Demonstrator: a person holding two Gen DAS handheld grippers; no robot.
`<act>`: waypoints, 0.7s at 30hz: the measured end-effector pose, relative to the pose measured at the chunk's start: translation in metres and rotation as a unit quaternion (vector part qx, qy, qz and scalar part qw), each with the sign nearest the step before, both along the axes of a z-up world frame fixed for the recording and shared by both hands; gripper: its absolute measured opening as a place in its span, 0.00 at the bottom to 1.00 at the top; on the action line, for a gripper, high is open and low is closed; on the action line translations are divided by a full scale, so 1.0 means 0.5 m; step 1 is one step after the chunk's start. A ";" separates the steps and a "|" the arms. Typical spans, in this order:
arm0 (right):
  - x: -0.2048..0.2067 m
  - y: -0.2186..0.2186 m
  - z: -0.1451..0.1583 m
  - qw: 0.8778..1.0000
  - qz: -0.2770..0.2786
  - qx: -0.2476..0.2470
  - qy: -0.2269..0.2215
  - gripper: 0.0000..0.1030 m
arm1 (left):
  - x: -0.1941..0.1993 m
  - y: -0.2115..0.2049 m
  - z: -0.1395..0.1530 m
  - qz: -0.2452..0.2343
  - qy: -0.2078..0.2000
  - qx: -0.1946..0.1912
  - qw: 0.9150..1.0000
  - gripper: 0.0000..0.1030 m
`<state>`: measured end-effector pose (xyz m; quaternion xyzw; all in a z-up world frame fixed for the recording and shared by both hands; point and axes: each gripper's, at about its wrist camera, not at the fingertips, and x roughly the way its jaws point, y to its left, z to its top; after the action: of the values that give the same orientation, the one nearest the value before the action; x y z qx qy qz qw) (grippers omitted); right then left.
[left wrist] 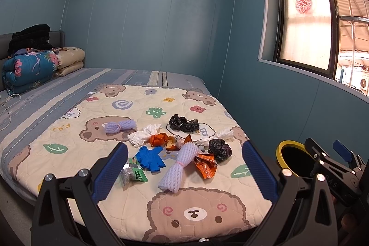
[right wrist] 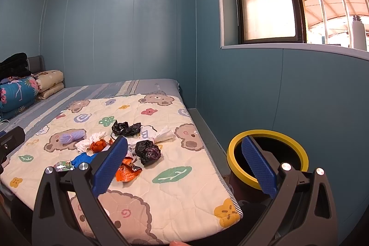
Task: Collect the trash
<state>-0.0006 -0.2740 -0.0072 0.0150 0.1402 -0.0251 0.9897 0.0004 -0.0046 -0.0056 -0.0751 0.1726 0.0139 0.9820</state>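
Holding my left gripper [left wrist: 184, 174] spread wide above the near edge of the bear-print quilt [left wrist: 129, 211], nothing between its blue pads. My right gripper [right wrist: 184, 167] is spread just as wide and empty too, off to the right, with one finger over the quilt and the other in front of the yellow-rimmed bin [right wrist: 267, 153] that stands on the floor beside the bed. Straight ahead of the left fingers lies the trash, all in one cluster on the quilt: a lavender foam net [left wrist: 178, 167] nearest me, an orange foil wrapper [left wrist: 206, 167] touching its right side, a blue glove [left wrist: 150, 157] and a green snack packet [left wrist: 135, 173] to the left. Beyond them I see orange peel [left wrist: 159, 140], white crumpled paper [left wrist: 143, 135], two black bags [left wrist: 183, 123] [left wrist: 219, 148] and a second foam net [left wrist: 120, 126].
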 end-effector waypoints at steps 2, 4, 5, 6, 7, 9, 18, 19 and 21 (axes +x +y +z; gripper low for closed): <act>0.000 0.000 0.000 1.000 0.000 0.000 0.000 0.93 | 0.000 0.000 0.000 0.000 0.000 0.000 1.000 0.93; 0.000 0.000 0.000 1.000 0.000 0.000 0.000 0.93 | 0.000 0.000 0.000 0.000 0.000 0.000 1.000 0.93; 0.000 0.000 0.000 1.000 0.000 0.000 0.000 0.93 | -0.001 -0.001 -0.001 0.000 0.000 0.000 1.000 0.93; 0.000 0.000 0.000 1.000 0.000 0.000 0.000 0.92 | -0.001 -0.001 -0.001 0.000 0.000 0.000 1.000 0.93; 0.000 0.000 0.000 1.000 0.000 0.000 0.000 0.92 | 0.000 0.000 0.001 0.000 0.000 0.000 1.000 0.93; -0.001 0.000 -0.001 1.000 0.000 0.000 0.001 0.92 | 0.000 0.000 0.001 0.000 0.000 0.000 1.000 0.93; 0.000 -0.001 -0.002 1.000 0.001 0.002 0.003 0.93 | 0.000 -0.001 0.000 0.000 0.000 -0.001 1.000 0.93; 0.000 -0.001 -0.002 1.000 0.001 0.002 0.003 0.93 | 0.000 -0.001 0.000 0.000 0.000 -0.001 1.000 0.93; 0.000 -0.001 -0.002 1.000 0.003 0.002 0.003 0.92 | 0.000 -0.001 -0.001 0.000 0.001 -0.001 1.000 0.93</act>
<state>-0.0007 -0.2746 -0.0081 0.0168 0.1436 -0.0221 0.9893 0.0003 -0.0053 -0.0061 -0.0761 0.1733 0.0137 0.9818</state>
